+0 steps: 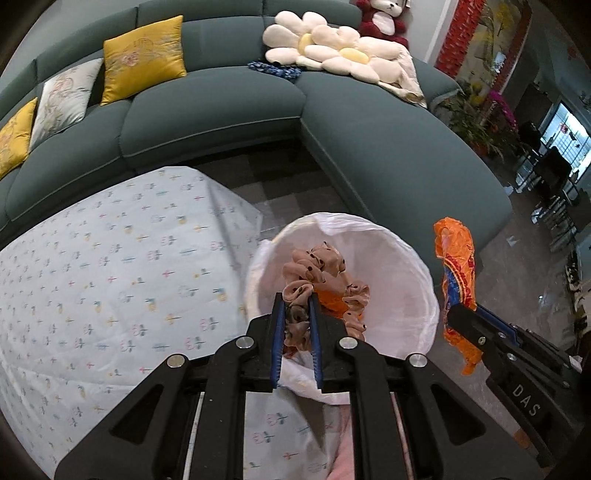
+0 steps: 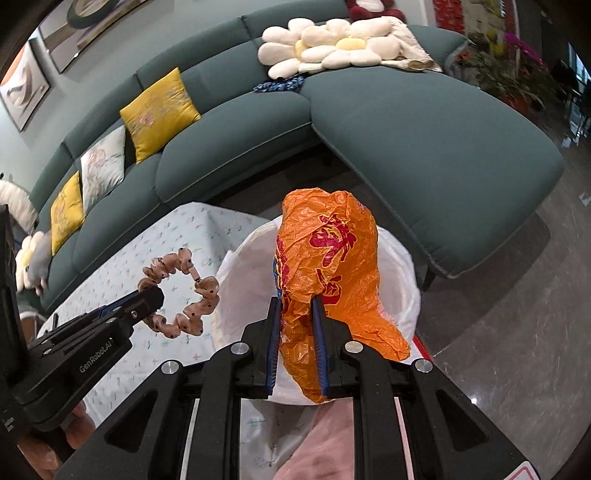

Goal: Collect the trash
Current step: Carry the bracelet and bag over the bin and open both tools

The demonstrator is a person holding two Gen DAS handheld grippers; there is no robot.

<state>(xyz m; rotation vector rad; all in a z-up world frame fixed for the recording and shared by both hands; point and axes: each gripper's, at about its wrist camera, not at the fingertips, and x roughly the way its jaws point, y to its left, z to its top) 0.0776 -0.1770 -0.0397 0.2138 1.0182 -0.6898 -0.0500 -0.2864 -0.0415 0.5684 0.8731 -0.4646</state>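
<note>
- Over the white-lined trash bin (image 1: 413, 291) hangs a pink, dark-dotted scrunchie (image 1: 317, 269), pinched near its lower end between the narrow fingers of the left gripper (image 1: 298, 295).
- From the right wrist view the same scrunchie (image 2: 177, 295) hangs as an open ring above the edge of the bench, just left of the bin (image 2: 243, 280).
- Right of it, a crumpled orange plastic bag (image 2: 328, 254) with red print is clamped between the narrow fingers of the right gripper (image 2: 297, 301); it is held above the bin's right part and rim.
- Seen from the left wrist, that bag (image 1: 456, 266) sits just right of the bin's rim.
- Another orange scrap (image 1: 330, 301) shows behind the scrunchie; whether it lies in the bin I cannot tell.
- Left of the bin stands the bench (image 1: 110, 266), covered in a pale patterned cloth.
- Farther off curves a dark green sofa (image 1: 229, 110) with yellow cushions (image 1: 144, 55), flower-shaped pillows (image 1: 325, 48) and a plush bear (image 1: 384, 16).
</note>
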